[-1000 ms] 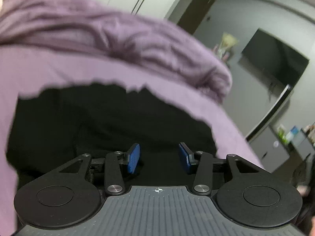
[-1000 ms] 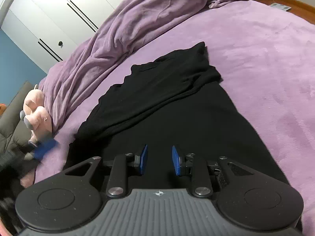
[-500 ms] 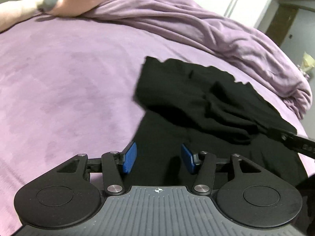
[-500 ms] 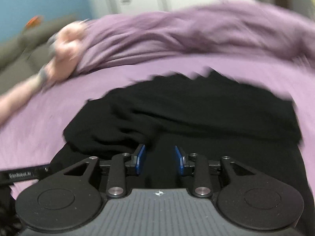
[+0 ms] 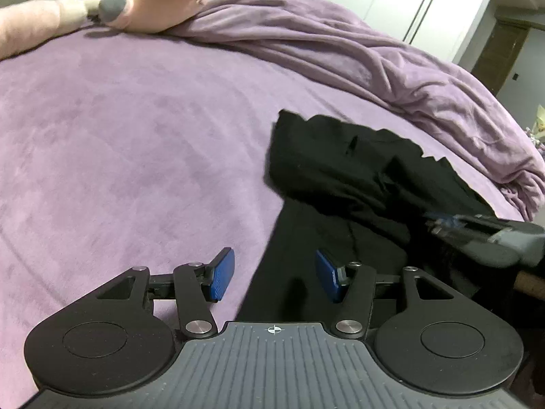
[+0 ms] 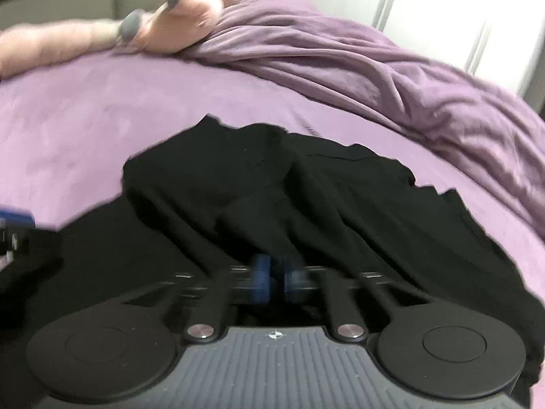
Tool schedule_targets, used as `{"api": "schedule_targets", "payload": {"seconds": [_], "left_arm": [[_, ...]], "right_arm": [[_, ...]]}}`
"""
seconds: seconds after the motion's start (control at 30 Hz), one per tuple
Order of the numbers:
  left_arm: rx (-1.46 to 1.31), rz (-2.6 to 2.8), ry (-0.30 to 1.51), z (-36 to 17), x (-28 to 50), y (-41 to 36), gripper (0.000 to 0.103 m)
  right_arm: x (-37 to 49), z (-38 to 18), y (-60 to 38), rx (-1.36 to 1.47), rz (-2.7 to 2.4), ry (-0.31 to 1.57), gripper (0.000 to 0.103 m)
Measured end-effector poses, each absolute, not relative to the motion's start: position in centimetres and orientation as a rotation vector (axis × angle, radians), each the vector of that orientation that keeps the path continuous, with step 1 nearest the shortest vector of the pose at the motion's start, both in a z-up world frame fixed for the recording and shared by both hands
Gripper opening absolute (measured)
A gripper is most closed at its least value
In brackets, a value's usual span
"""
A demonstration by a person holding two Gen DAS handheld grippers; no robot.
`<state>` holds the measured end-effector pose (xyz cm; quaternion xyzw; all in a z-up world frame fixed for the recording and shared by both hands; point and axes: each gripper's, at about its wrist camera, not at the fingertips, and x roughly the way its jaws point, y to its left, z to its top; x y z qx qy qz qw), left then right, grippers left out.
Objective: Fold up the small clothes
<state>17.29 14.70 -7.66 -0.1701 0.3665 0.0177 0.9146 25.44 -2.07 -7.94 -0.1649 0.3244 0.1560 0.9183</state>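
Observation:
A black garment (image 5: 340, 170) lies partly folded on the purple bed sheet (image 5: 136, 136), its upper part doubled over in creases (image 6: 340, 204). My left gripper (image 5: 274, 277) hovers at the garment's near left edge, jaws opening, with nothing pinched. One of its pads is over the sheet, the other over black cloth. My right gripper (image 6: 277, 279) is low on the near middle of the garment, jaws closing. Its blurred pads are almost together, and folds of black cloth gather between them. It also shows at the right as a blurred right gripper (image 5: 477, 231).
A rumpled purple blanket (image 5: 374, 61) is heaped along the far side of the bed. A pink plush toy (image 5: 153, 3) lies at the far left. White wardrobe doors (image 5: 391, 3) stand behind. Bare purple sheet spreads left of the garment.
The left gripper has swung from over the black cloth to its left edge, and its jaws have widened. The right gripper has rolled level, moved across the garment, and drawn its pads together on the cloth.

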Motion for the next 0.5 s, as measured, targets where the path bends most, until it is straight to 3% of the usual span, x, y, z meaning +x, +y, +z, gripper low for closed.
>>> {"api": "schedule_targets", "payload": {"seconds": [0.1, 0.17, 0.3, 0.4, 0.5], "left_arm": [[-0.301, -0.011, 0.722, -6.4, 18.2, 13.8, 0.061], [-0.258, -0.061, 0.705, -5.6, 19.4, 12.8, 0.063], [-0.200, -0.151, 0.698, -4.6, 22.3, 10.5, 0.069], [-0.139, -0.156, 0.684, -4.6, 23.7, 8.8, 0.069], [-0.133, -0.089, 0.697, -5.2, 24.0, 8.7, 0.069]], "right_arm": [[25.3, -5.1, -5.7, -0.096, 0.247, 0.600, 0.006], [24.7, -3.3, -10.4, 0.157, 0.146, 0.563, 0.000], [22.0, -3.9, -20.2, 0.585, -0.016, 0.561, 0.000], [20.6, -5.7, -23.0, 0.577, -0.065, 0.633, 0.005], [20.7, -5.5, -20.9, 0.390, 0.007, 0.669, 0.007]]}}
